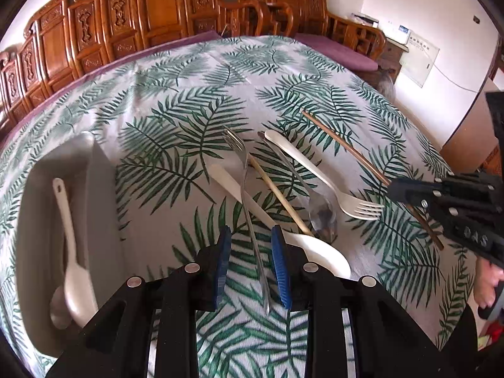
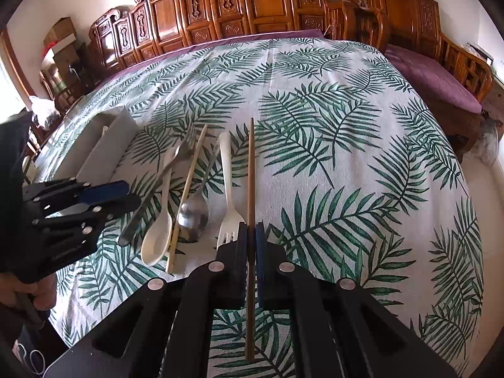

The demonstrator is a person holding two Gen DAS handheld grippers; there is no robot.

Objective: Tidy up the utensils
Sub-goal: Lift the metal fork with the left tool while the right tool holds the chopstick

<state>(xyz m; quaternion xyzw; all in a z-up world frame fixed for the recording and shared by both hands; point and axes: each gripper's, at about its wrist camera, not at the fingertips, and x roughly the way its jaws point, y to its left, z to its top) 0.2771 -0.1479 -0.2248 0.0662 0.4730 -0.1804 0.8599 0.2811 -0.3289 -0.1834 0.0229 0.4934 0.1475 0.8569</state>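
1. Carved wooden chairs point(image 1: 157, 22) are lining the far edge of a table point(image 1: 189, 94) covered in a palm-leaf cloth. In the left wrist view, the left claw point(image 1: 250, 266) is hanging with its blue pads apart, straddling the handle of a clear fork point(image 1: 249, 208) without visibly pressing it. A white tray point(image 1: 97, 195) is sitting at the left, holding a white spoon point(image 1: 71, 252). Lying near the claw are a white ladle spoon point(image 1: 252, 208), a pale chopstick point(image 1: 280, 198), a metal spoon point(image 1: 315, 201), a white fork point(image 1: 318, 176) and a dark chopstick point(image 1: 352, 154). The right claw point(image 1: 409, 189) is reaching in from the right, over the dark chopstick.

2. In the right wrist view, the right claw point(image 2: 251, 242) is gripping the dark chopstick point(image 2: 251, 170), pads closed on it. The white fork point(image 2: 228, 201) is lying just beside it, then the metal spoon point(image 2: 193, 217), pale chopstick point(image 2: 189, 186) and ladle spoon point(image 2: 159, 236). The left claw point(image 2: 123, 195) is sitting at the left, beside the tray point(image 2: 104, 145).
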